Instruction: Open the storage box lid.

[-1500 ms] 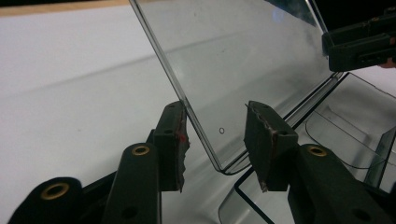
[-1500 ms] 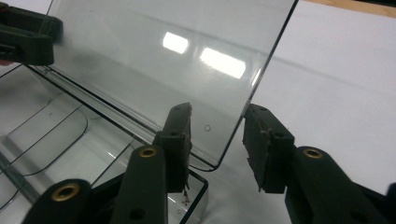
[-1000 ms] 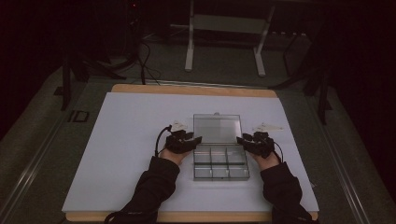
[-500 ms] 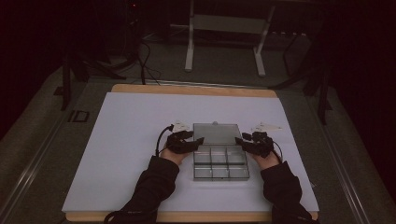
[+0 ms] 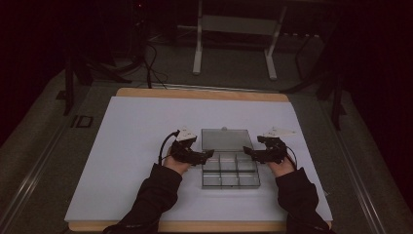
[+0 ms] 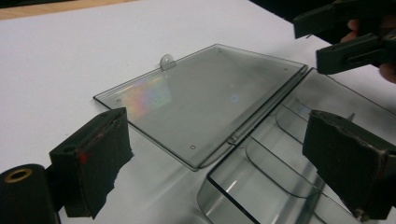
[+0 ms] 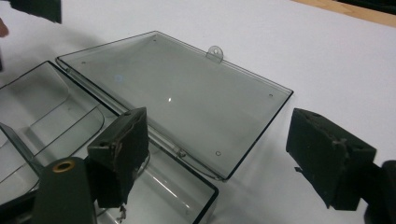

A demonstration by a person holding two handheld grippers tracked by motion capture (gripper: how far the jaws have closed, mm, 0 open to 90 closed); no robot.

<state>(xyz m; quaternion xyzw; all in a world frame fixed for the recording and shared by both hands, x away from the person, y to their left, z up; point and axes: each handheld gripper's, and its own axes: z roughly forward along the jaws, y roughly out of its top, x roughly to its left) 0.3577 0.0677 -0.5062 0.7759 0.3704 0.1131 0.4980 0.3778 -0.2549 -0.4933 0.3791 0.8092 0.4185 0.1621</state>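
The box [image 5: 230,170] and its flat-lying lid [image 5: 225,139] are taking up the middle of the surface [image 5: 136,126], with a claw flanking each side (both gaping); bare white room is stretching left, right and beyond.

The person is wearing dark long sleeves [image 5: 156,195] reaching the wrists. Each hand is carrying a black gripper: the left gripper [image 5: 210,153] is trailing a black cable looping off at nine o'clock, and the right gripper [image 5: 246,150] is likewise wearing a pale three-cornered plate. Its jaws are showing worn black foam pads [image 7: 122,149] (edges fraying), with a brass-ringed hole at seven o'clock.
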